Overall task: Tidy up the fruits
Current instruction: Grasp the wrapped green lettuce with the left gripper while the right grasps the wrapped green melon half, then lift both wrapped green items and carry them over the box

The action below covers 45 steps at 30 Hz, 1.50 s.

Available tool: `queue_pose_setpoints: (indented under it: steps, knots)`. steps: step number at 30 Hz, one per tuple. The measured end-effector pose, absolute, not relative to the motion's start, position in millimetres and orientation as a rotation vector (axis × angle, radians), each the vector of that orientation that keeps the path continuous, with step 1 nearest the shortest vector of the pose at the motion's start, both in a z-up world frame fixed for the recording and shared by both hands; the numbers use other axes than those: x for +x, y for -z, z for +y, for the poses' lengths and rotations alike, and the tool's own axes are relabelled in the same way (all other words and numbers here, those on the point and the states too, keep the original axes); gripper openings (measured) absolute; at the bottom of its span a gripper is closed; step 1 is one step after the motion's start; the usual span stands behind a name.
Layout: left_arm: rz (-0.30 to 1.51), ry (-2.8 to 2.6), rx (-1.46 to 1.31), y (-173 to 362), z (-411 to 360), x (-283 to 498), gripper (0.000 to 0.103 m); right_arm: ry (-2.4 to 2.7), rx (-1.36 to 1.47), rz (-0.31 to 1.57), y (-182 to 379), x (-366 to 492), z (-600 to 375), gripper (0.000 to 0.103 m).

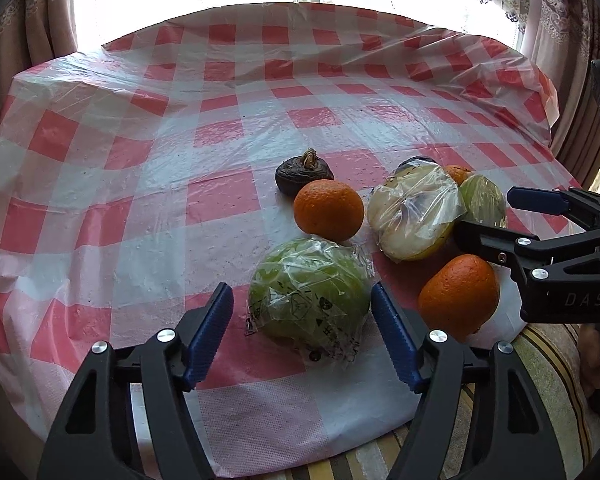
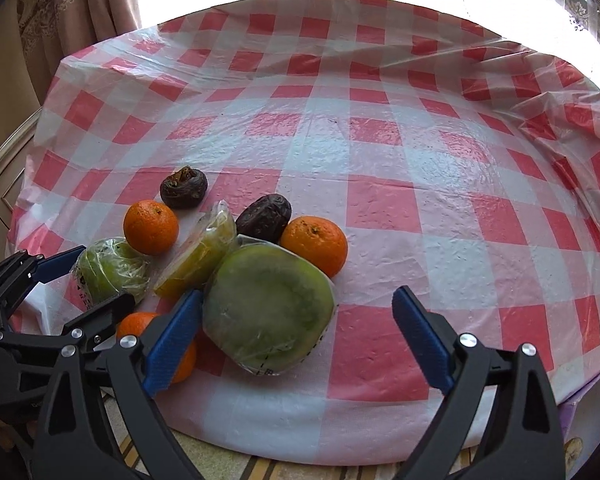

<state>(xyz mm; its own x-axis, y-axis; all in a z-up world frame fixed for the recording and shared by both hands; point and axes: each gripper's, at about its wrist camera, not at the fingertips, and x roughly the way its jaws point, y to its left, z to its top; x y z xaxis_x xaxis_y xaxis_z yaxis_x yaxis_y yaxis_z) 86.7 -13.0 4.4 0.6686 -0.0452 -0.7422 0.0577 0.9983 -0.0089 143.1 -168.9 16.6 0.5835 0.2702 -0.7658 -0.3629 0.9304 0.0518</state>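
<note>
Bracketing the wrapped green fruit (image 1: 310,300) with my left gripper (image 1: 302,336), I see both blue pads apart, close on either side of it but not pressing. That fruit sits near the front edge of the checked tablecloth (image 1: 220,120), just in front of an orange (image 1: 328,210). My right gripper (image 2: 296,344) stands wide apart with nothing clamped; its left pad is close against a bigger wrapped green fruit (image 2: 268,312), the other pad well clear.

I judge the wrap slippery: loose film will slide over the skin, so I want the pads on the widest flanks, low on the body, not on the crinkled tail of plastic. The fruit looks firm and moderately heavy, and round enough to roll if nudged. The cut fruit (image 2: 198,256) under film beside it looks softer and easy to bruise.
</note>
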Motion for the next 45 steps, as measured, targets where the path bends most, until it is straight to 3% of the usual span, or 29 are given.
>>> queue_pose_setpoints:
  steps: [4,9,12,16,18,21,28,32,34,36,45]
  knots:
    - [0.832,0.065,0.021,-3.6,-14.0,86.3,0.062,-0.375,-0.077,0.9,-13.7,146.4,-173.1,0.094]
    - [0.823,0.062,0.009,-3.0,-11.8,84.0,0.062,-0.394,-0.06,0.903,-14.0,143.6,-174.0,0.067]
    - [0.82,0.053,0.002,-3.3,-11.0,82.1,0.062,-0.397,-0.041,0.914,-13.1,142.4,-176.5,0.06]
    - [0.817,0.048,-0.005,-3.5,-9.4,80.5,0.061,-0.353,-0.037,0.913,-15.1,138.8,-181.7,0.062]
    - [0.816,0.046,-0.007,-3.7,-9.0,80.2,0.061,-0.307,-0.054,0.897,-17.9,135.5,-185.2,0.073]
    - [0.815,0.046,-0.007,-3.9,-9.0,79.9,0.061,-0.277,-0.091,0.888,-19.1,131.2,-186.5,0.079]
    - [0.811,0.04,-0.011,-4.2,-7.0,78.7,0.061,-0.298,-0.099,0.89,-18.5,133.0,-185.0,0.08]
    - [0.807,0.038,-0.016,-4.5,-5.0,77.4,0.061,-0.304,-0.114,0.892,-16.9,135.6,-179.0,0.08]
    - [0.804,0.034,-0.018,-4.8,-4.4,76.7,0.061,-0.31,-0.103,0.908,-14.2,137.6,-180.1,0.066]
    - [0.798,0.027,-0.019,-5.5,-3.9,75.1,0.061,-0.323,-0.087,0.914,-13.1,138.0,-181.3,0.061]
    - [0.769,0.002,-0.011,-12.9,-6.9,67.1,0.06,-0.322,-0.042,0.892,-16.6,128.8,-192.1,0.06]
